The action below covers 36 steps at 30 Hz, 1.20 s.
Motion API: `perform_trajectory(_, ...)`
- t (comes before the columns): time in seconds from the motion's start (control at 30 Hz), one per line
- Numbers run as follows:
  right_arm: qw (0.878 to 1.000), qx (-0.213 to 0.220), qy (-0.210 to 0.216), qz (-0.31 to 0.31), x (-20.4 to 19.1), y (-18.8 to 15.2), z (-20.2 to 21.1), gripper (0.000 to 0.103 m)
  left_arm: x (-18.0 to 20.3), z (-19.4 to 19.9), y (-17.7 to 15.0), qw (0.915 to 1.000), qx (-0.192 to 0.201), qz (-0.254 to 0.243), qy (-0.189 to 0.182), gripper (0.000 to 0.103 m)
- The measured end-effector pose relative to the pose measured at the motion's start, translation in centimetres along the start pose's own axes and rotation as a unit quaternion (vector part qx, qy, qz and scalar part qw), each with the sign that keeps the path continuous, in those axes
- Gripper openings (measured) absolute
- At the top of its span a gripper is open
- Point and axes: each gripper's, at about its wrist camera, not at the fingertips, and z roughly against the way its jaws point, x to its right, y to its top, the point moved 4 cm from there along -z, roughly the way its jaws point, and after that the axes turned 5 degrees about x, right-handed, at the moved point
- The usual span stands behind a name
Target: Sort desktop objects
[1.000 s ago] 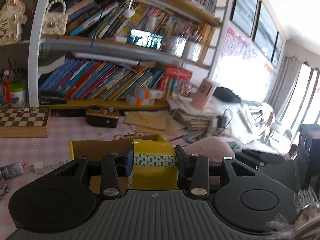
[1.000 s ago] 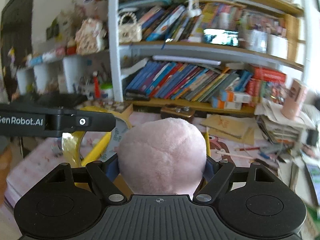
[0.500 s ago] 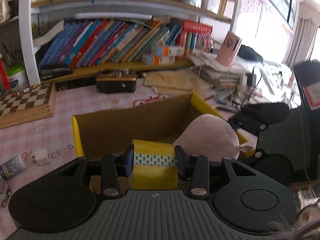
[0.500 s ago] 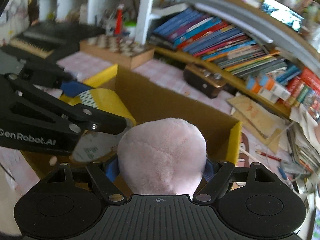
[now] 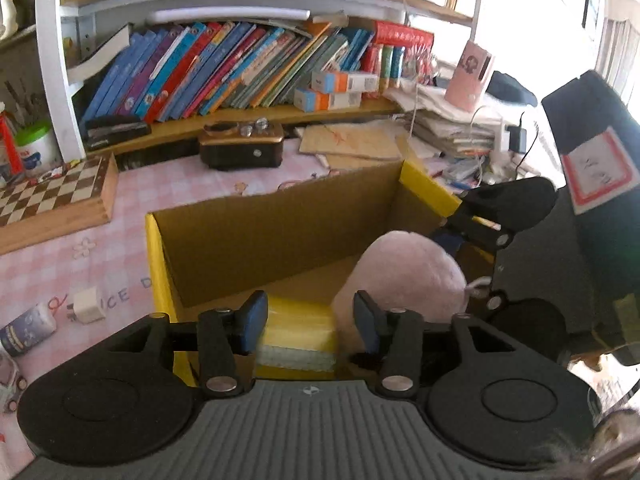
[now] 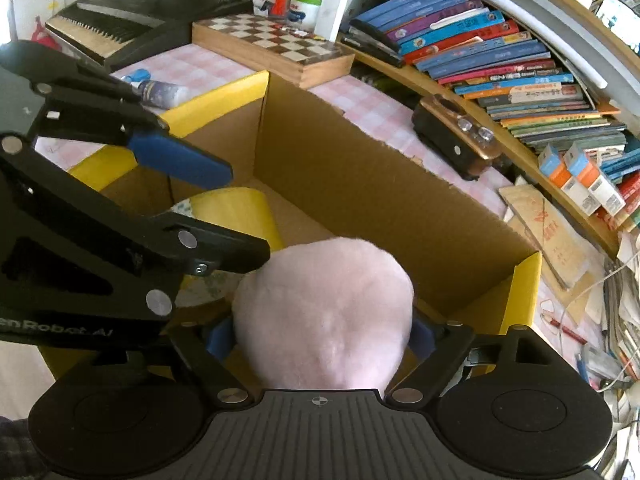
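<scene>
**Both loads let go inside the box**

Caught jaws opening on the left gripper (image 5: 310, 320), spread clear of the yellow tape roll (image 5: 296, 326). Opening too on the right gripper (image 6: 320, 338) around the pink plush toy (image 6: 324, 304); could not tell about pad contact. Brought both down into the cardboard box (image 5: 276, 236); drop-off judged nearly finished.

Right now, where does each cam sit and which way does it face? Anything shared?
Left wrist: on the left gripper, angled down into the cardboard box; its own jaws are opening, clear of the yellow tape roll between them; the right gripper shows at right.
Right wrist: on the right gripper, angled down into the box; its jaws are opening around the pink plush; the left gripper crosses at left.
Shared: box, tape roll, plush, chessboard, bookshelf.
</scene>
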Motion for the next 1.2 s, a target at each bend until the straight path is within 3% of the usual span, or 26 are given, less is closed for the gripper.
perform_trajectory(0.2, 1.0, 0.016, -0.016, -0.002, 0.2, 0.6, 1.0, 0.092, 0.5, 1.7, 0.8, 0.999, 0.043, -0.005, 0.005, 0.075)
perform_trajectory(0.3, 0.999, 0.042, -0.033, 0.006, 0.2, 1.1, 2.1, 0.097, 0.6, 3.0, 1.2, 0.9979, 0.063, 0.003, 0.01, 0.084)
perform_trajectory(0.5, 0.995, 0.086, -0.051, -0.004, 0.6, 2.2, 4.6, 0.098, 1.1, 6.1, 1.9, 0.9944, 0.104, 0.005, 0.017, 0.094)
perform_trajectory(0.93, 0.983, 0.149, -0.091, -0.055, 0.1, 1.4, 9.8, 0.098, 1.0, 12.2, 1.3, 0.987, 0.153, 0.027, 0.043, 0.103)
perform_trajectory(1.2, 0.968, 0.184, -0.121, -0.124, 0.2, -0.3, 13.7, 0.101, 0.2, 15.6, -0.3, 0.983, 0.166, 0.053, 0.059, 0.103)
